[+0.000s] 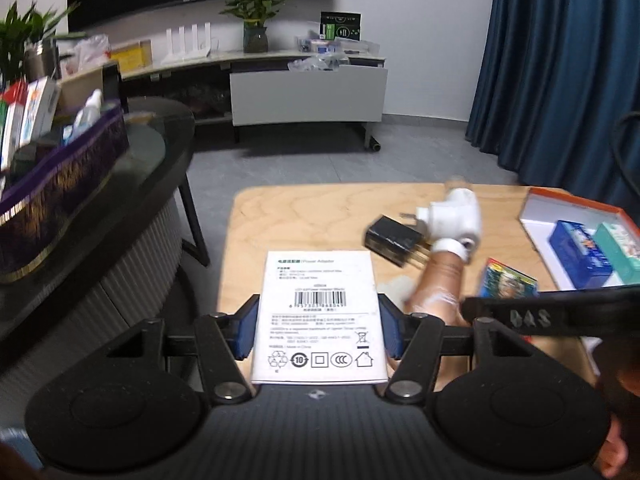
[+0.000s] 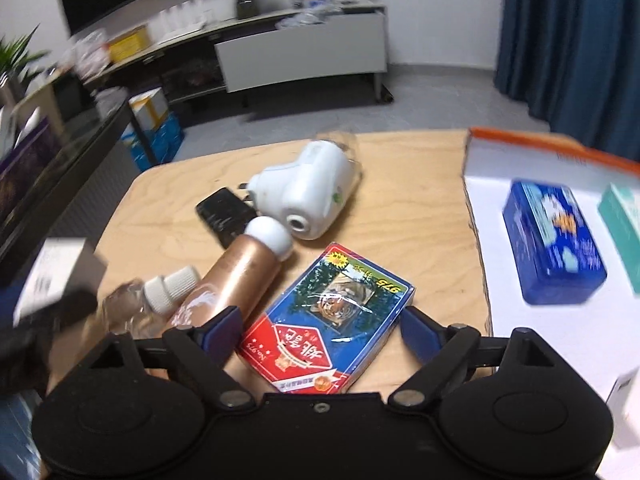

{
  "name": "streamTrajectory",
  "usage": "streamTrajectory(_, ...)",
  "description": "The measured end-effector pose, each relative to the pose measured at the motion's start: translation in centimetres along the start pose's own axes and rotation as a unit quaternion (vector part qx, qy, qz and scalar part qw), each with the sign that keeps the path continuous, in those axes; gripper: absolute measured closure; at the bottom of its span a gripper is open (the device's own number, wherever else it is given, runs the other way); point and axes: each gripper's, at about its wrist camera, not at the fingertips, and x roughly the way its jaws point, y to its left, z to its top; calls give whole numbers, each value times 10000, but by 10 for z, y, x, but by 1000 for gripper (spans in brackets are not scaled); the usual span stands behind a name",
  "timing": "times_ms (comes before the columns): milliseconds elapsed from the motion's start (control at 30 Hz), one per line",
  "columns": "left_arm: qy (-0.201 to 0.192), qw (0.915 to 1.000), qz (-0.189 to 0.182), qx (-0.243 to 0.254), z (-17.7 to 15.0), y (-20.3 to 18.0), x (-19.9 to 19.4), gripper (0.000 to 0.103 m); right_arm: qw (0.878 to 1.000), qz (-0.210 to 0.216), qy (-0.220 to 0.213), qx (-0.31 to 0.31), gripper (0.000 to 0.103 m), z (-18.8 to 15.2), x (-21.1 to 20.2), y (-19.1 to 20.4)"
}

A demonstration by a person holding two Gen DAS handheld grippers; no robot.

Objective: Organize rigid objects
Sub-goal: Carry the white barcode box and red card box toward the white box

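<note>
The left gripper (image 1: 318,330) is pinching a white power adapter box (image 1: 320,316) by its two long sides, label face up, above the near left part of the wooden table (image 1: 304,216). The right gripper (image 2: 320,332) has its jaws spread wide, and a pack of playing cards (image 2: 328,320) with a tiger picture lies flat on the table between them; neither pad appears to press on it.

Taking the card pack as the landmark: a copper-coloured bottle (image 2: 236,280) with a white cap lies just beside its left edge, close to the right gripper's left finger. A small clear bottle (image 2: 160,296) lies further left. A white plug-in device (image 2: 308,192) and a black charger (image 2: 224,212) lie beyond the pack. To its right sits an open orange-edged tray (image 2: 520,152) holding a blue tin (image 2: 552,240) and a teal box (image 2: 624,236).

Likely risks: closing on the pack, the left finger may catch or roll the copper bottle. The pack looks film-wrapped and lies askew to the jaws, so it may twist or slip. The pinched box may shift if the left hand tilts.
</note>
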Motion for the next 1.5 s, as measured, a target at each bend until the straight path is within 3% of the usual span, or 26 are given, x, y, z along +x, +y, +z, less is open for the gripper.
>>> streamTrajectory(233,-4,9997,-64,-253,-9,-2,-12,43,9995,-274,-137,-109,3,-10,-20,-27)
streamTrajectory(333,7,9995,-100,-300,-12,-8,-12,43,9996,149,-100,-215,3,-5,-15,-27)
streamTrajectory(467,52,9995,-62,-295,-14,-16,-12,43,9950,-17,-78,-991,3,1,6,-8)
streamTrajectory(567,67,9995,9,-319,-14,-20,-11,43,9940,133,-167,-1074,8,4,15,-9)
streamTrajectory(600,82,9994,27,-337,-15,-22,-10,43,9945,93,-221,-1019,23,5,14,-10)
streamTrajectory(633,104,9993,52,-368,-16,-23,-10,43,9947,134,-236,-993,31,7,13,-12)
streamTrajectory(767,117,9989,113,-441,-18,-32,-8,43,9953,125,-217,-933,32,0,5,-16)
streamTrajectory(1067,-54,9983,321,-483,-20,-56,-27,43,9956,144,-505,-776,32,-17,-52,-31)
streamTrajectory(1500,-286,9975,203,-617,-27,-101,-63,43,9945,-108,-923,-494,32,-36,-131,-77)
